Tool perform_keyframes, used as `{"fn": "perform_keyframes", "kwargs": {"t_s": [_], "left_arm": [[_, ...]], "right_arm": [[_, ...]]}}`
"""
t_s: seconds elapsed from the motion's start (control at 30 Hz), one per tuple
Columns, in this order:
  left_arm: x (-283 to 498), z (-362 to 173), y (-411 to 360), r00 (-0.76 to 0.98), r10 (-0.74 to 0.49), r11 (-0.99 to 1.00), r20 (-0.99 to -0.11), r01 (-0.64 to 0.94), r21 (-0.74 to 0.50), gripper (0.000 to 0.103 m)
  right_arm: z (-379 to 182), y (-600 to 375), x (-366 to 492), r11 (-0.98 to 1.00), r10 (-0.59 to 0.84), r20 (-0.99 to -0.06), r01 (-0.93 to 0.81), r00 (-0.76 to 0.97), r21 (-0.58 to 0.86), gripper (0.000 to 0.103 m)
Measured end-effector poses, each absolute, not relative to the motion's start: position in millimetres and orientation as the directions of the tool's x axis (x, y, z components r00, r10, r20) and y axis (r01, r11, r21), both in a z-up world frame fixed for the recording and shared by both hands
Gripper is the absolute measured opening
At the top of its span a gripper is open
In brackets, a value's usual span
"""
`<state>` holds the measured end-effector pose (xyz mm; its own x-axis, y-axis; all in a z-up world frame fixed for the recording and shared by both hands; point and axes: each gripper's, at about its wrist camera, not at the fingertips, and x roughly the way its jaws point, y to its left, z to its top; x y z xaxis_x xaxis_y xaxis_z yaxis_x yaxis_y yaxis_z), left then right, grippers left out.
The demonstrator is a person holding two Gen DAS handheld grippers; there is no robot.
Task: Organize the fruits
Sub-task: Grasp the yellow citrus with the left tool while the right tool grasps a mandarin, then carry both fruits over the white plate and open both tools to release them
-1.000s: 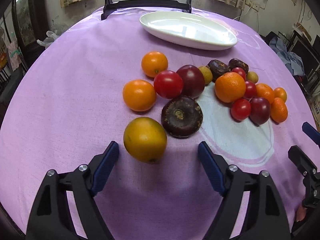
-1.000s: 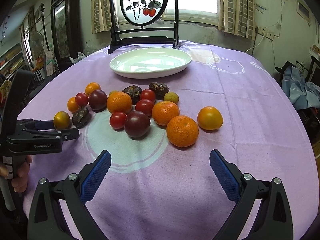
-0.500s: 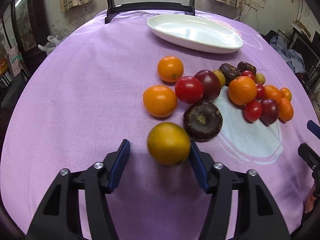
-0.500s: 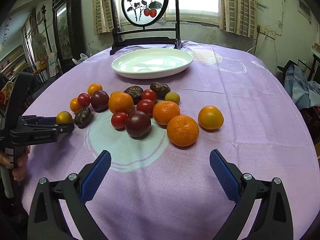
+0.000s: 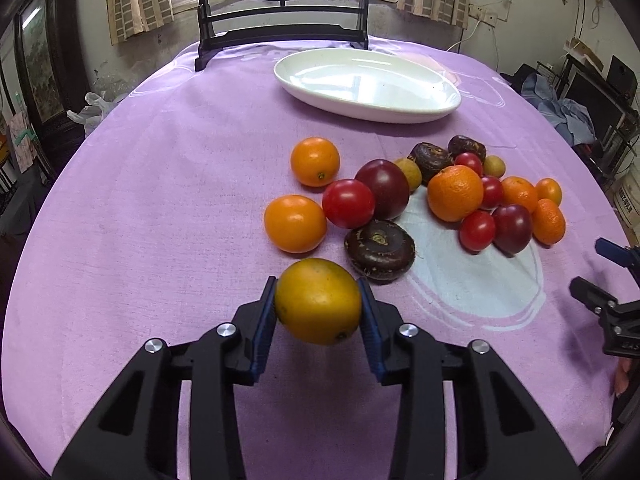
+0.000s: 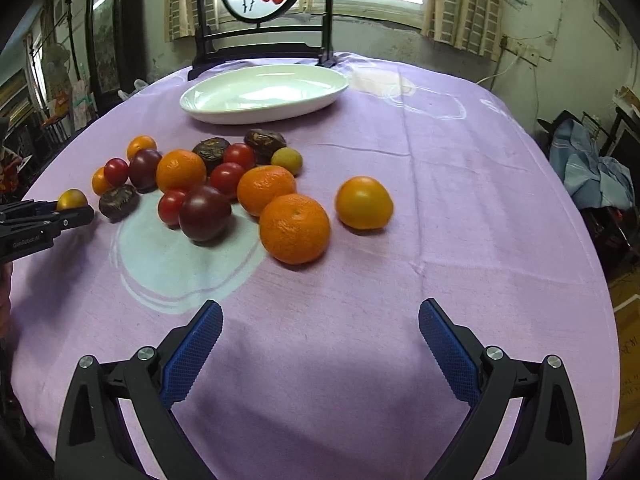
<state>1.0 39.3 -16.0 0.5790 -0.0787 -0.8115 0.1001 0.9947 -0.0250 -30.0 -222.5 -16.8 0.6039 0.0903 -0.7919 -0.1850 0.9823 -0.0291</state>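
**A:** Tablecloth first: what lies on the round table's purple woven cloth [image 5: 160, 208]?

**B:** At the far side, a white oval ceramic dish [image 5: 368, 84], with nothing in it. Nearer is a loose heap of fruit: a pebbly-skinned orange mandarin [image 6: 295, 229], a dark purple round plum [image 6: 205, 213], a brown flattened water chestnut [image 5: 379, 250], small red tomatoes, and more.

**A:** And what changed?

**B:** The left gripper [image 5: 318, 306] has just been closing, and a smooth yellow-orange round citrus fruit [image 5: 318, 301] sits between its blue pads. A second ago those jaws stood wide on either side of the fruit; now both pads press its flanks. It is at the near edge of the heap, just beside the water chestnut. I can't tell whether it has left the cloth.

**A:** The other one?

**B:** The right gripper [image 6: 320, 334] stands wide apart with nothing in it, low over bare cloth. It has edged closer to the mandarin, which looks like its target.

**A:** So where does the task stand?

**B:** I'd say barely begun. The first fruit is gripped; it would likely be carried over the heap to the dish.
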Motion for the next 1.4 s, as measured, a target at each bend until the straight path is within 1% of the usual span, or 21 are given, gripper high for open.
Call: {"fn": "perform_keyframes", "kwargs": {"t_s": [0.03,0.07,0.1,0.13,0.17,0.2,0.23,0.3,0.33,0.37,0.5,0.67,0.77,0.87,0.93,1.0,1.13,1.4], "left_arm": [[0.3,-14.9,39.1,0.581,-0.083,0.994,-0.81,0.103,-0.027,0.037],[-0.4,-13.9,38.8,0.583,-0.085,0.994,-0.808,0.106,-0.027,0.037],[-1.2,-13.2,38.6,0.584,-0.087,0.994,-0.807,0.109,-0.028,0.037],[-1.5,-12.7,38.8,0.584,-0.088,0.993,-0.807,0.11,-0.029,0.037],[-2.3,-12.5,38.8,0.585,-0.09,0.993,-0.806,0.111,-0.029,0.037],[-2.0,-11.7,39.0,0.585,-0.09,0.993,-0.806,0.113,-0.029,0.037],[-1.3,-11.0,39.1,0.585,-0.09,0.993,-0.806,0.113,-0.028,0.037],[1.1,-9.3,39.2,0.585,-0.09,0.993,-0.806,0.118,-0.025,0.037],[2.8,-8.5,39.0,0.584,-0.093,0.992,-0.807,0.124,-0.025,0.037],[5.3,-7.3,38.8,0.581,-0.098,0.991,-0.808,0.13,-0.027,0.037],[17.9,1.7,37.5,0.579,-0.105,0.988,-0.809,0.151,-0.021,0.037],[47.2,32.4,28.0,0.613,-0.126,0.982,-0.78,0.189,-0.009,0.037],[81.9,50.4,16.9,0.641,-0.113,0.984,-0.759,0.181,0.006,0.037],[124.8,58.3,11.3,0.643,-0.116,0.988,-0.757,0.156,-0.018,0.038],[157.2,59.1,7.5,0.642,-0.1,0.991,-0.76,0.134,-0.017,0.037],[191.5,54.9,6.2,0.639,-0.064,0.996,-0.766,0.094,-0.005,0.037],[242.2,35.2,4.2,0.6,-0.005,0.999,-0.8,0.039,0.024,0.037],[274.0,4.5,-8.2,0.557,0.009,0.998,-0.83,0.052,0.046,0.038]], "right_arm": [[-17.7,-219.4,-25.9,0.98,0.094,-0.797,-0.198,0.597,-0.033,0.091],[-19.0,-215.6,-19.6,0.976,0.09,-0.802,-0.211,0.591,-0.045,0.089],[-20.5,-212.8,-13.0,0.975,0.082,-0.807,-0.216,0.585,-0.058,0.085],[-22.4,-210.1,-6.2,0.973,0.071,-0.814,-0.219,0.576,-0.071,0.077],[-23.7,-207.3,-2.1,0.972,0.067,-0.819,-0.222,0.571,-0.075,0.073],[-24.8,-206.2,4.0,0.972,0.069,-0.823,-0.223,0.565,-0.072,0.066],[-26.2,-204.7,9.6,0.973,0.071,-0.828,-0.223,0.556,-0.066,0.062],[-27.8,-201.4,16.7,0.97,0.077,-0.832,-0.234,0.549,-0.065,0.06],[-27.6,-199.9,18.9,0.968,0.079,-0.829,-0.24,0.553,-0.068,0.049],[-27.0,-198.0,20.9,0.966,0.087,-0.828,-0.252,0.554,-0.067,0.044],[-15.7,-195.6,20.3,0.963,0.082,-0.819,-0.256,0.568,-0.081,0.043],[33.6,-193.9,19.9,0.955,0.161,-0.731,-0.29,0.664,-0.054,0.043],[53.2,-178.9,43.4,0.948,0.168,-0.687,-0.307,0.707,-0.084,0.043],[60.8,-160.5,73.6,0.944,0.167,-0.655,-0.312,0.737,-0.111,0.043],[58.1,-143.7,101.7,0.938,0.134,-0.631,-0.303,0.764,-0.168,0.043],[52.0,-135.7,128.5,0.938,0.094,-0.646,-0.284,0.758,-0.197,0.043],[26.6,-131.4,177.3,0.955,0.073,-0.729,-0.258,0.681,-0.146,0.043],[-0.1,-126.7,207.2,0.959,0.06,-0.782,-0.254,0.621,-0.128,0.044]]}}
